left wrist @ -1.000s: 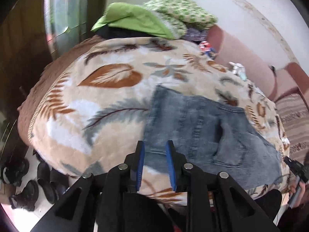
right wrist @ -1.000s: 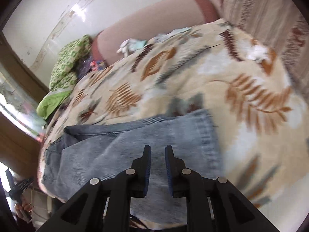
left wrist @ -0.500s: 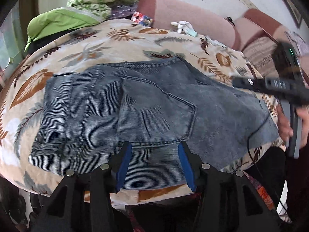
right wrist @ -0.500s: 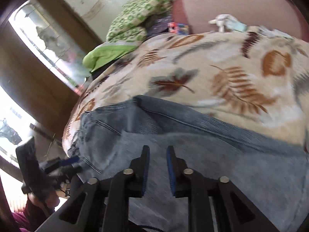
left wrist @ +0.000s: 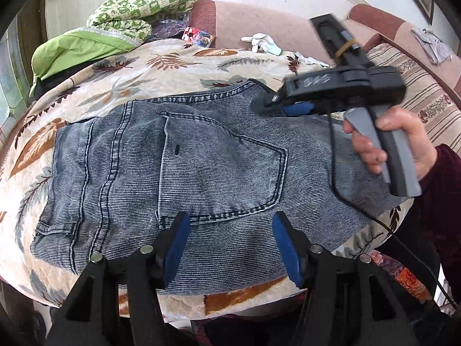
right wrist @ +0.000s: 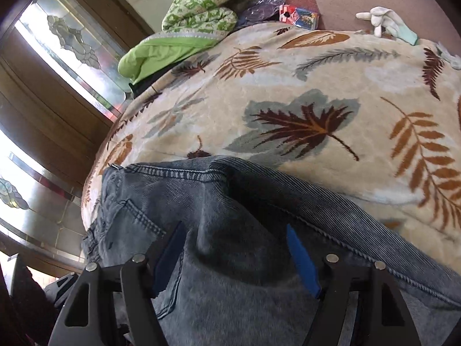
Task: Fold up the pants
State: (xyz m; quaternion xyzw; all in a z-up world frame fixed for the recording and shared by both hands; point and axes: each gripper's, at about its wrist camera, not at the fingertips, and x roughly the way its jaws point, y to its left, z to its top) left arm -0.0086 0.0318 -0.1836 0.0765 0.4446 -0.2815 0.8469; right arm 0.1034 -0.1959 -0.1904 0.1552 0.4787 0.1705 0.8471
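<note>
Jeans (left wrist: 184,173) lie spread on a leaf-patterned blanket (left wrist: 121,86), both claws wide open and holding nothing.

Left wrist view: the left gripper (left wrist: 230,242) hovers spread over the near edge below the back pocket (left wrist: 222,167); the right gripper (left wrist: 291,106), held in a hand (left wrist: 403,141), sits at the far edge. Right wrist view: its blue pads (right wrist: 302,262) stand well apart just above the denim near the seam; a green pillow (right wrist: 161,54) lies beyond.

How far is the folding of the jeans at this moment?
Done: the jeans lie flat on the leaf blanket, halved lengthwise, back pocket up. In hand: nothing; the left gripper and right gripper are open over the denim. Left: grasping and folding the legs across.
</note>
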